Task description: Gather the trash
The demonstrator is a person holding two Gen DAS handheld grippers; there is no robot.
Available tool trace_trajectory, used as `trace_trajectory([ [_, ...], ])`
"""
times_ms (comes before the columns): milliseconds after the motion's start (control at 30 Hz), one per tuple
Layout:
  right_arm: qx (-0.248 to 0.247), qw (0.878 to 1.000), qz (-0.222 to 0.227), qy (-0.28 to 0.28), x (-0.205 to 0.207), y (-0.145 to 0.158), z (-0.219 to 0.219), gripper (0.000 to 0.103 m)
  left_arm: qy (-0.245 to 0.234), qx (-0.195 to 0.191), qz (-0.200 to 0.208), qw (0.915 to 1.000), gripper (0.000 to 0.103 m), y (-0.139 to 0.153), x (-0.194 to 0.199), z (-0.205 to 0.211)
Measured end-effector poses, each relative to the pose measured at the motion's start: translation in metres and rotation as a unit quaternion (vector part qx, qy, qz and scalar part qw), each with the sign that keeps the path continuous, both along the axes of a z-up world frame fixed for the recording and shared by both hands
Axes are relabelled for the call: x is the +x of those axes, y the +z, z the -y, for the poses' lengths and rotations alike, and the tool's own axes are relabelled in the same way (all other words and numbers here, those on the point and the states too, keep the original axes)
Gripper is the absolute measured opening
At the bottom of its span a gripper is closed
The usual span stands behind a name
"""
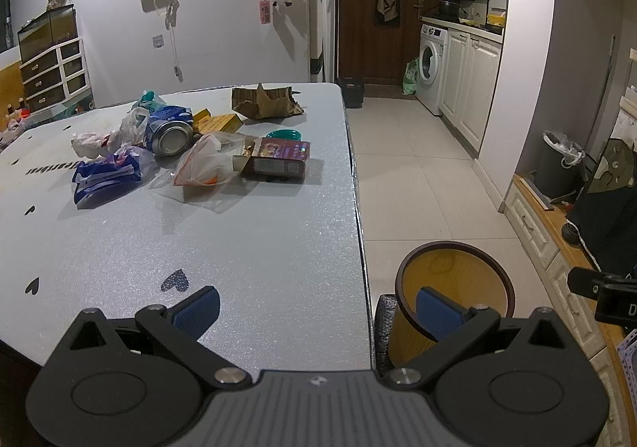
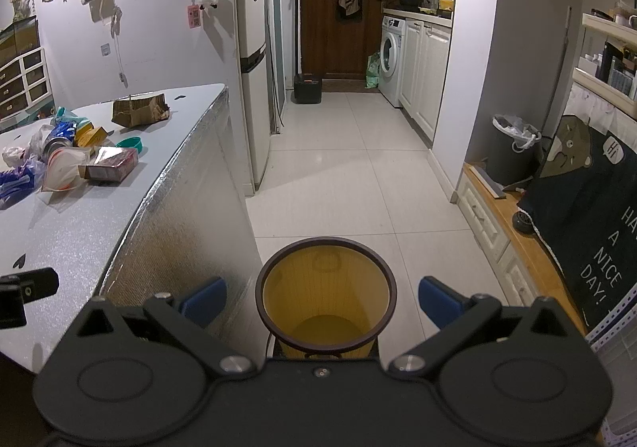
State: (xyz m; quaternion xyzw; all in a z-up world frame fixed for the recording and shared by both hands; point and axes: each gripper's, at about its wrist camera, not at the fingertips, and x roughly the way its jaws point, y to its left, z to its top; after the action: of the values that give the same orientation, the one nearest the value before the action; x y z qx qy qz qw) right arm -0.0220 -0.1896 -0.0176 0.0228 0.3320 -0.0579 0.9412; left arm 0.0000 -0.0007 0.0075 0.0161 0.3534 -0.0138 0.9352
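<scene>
Dim kitchen-hallway, white tiled floor [image 2: 358, 168] running far back to a washing machine [image 2: 392, 60], and on the left a grey speckled desk [image 1: 239, 248] with the litter heaped at its far left end. Both grippers are up and ready, folks. The left gripper [image 1: 318, 311] hangs over the near right corner of the desk, jaws spread wide, nothing between them. The right gripper [image 2: 322, 297] sits off the desk edge, jaws just as wide and empty, looking straight down into the yellow wastebasket [image 2: 326, 295], which stands on the floor just beside the desk's near right corner and looks empty.

And the trash? All of it is on the desk, well apart from either gripper: a purple carton [image 1: 278, 160] at the near right of the heap, a clear bag with orange trim [image 1: 203, 164] touching it, a can on its side [image 1: 171, 138], a blue wrapper [image 1: 107, 178], crumpled white plastic [image 1: 95, 142], a yellow box [image 1: 219, 122], a teal lid [image 1: 283, 135] and torn brown cardboard [image 1: 264, 101] farthest back.

My read: collection hasn't begun, and the first reach goes to the carton.

Where could it slip? The pieces overlap (the bag leans right on the carton), so one pinch may drag a neighbour off the edge. The can may roll when nudged. Thin plastic may slide from the pads on the carry, and the basket's mouth is modest, so an early release lands on the tiles.
</scene>
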Motion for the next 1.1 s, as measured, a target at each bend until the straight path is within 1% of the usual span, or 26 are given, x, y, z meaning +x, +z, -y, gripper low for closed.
trace_trajectory([
  [467,0.007,1.000,-0.004,-0.004,0.001,-0.004,0.003,0.103,-0.002,0.006,0.003,1.0000,0.103,-0.004,-0.001,0.005],
  [533,0.012,1.000,-0.002,-0.003,0.002,-0.006,0.004,0.103,-0.001,0.007,0.009,0.9999,0.103,-0.006,-0.001,0.006],
  [567,0.015,1.000,0.000,-0.003,0.003,-0.006,0.005,0.103,0.003,0.007,0.018,0.9998,0.103,-0.005,-0.001,0.005],
  [667,0.032,0.999,0.021,0.006,0.006,-0.009,0.009,0.103,0.019,0.009,0.054,0.9983,0.103,-0.005,-0.002,0.002],
  [767,0.041,0.998,0.042,0.016,0.014,-0.014,0.009,0.103,0.020,0.025,0.077,0.9965,0.103,-0.007,-0.001,0.000],
  [867,0.046,0.995,0.078,0.049,0.026,-0.017,0.004,0.103,0.024,0.034,0.081,0.9959,0.103,-0.011,0.006,-0.007],
  [1000,0.049,0.987,0.119,0.101,0.049,-0.014,-0.008,0.103,0.047,0.042,0.088,0.9941,0.103,-0.012,0.015,-0.024],
  [1100,0.045,0.979,0.144,0.135,0.072,-0.008,-0.021,0.103,0.057,0.040,0.080,0.9944,0.103,-0.013,0.025,-0.040],
])
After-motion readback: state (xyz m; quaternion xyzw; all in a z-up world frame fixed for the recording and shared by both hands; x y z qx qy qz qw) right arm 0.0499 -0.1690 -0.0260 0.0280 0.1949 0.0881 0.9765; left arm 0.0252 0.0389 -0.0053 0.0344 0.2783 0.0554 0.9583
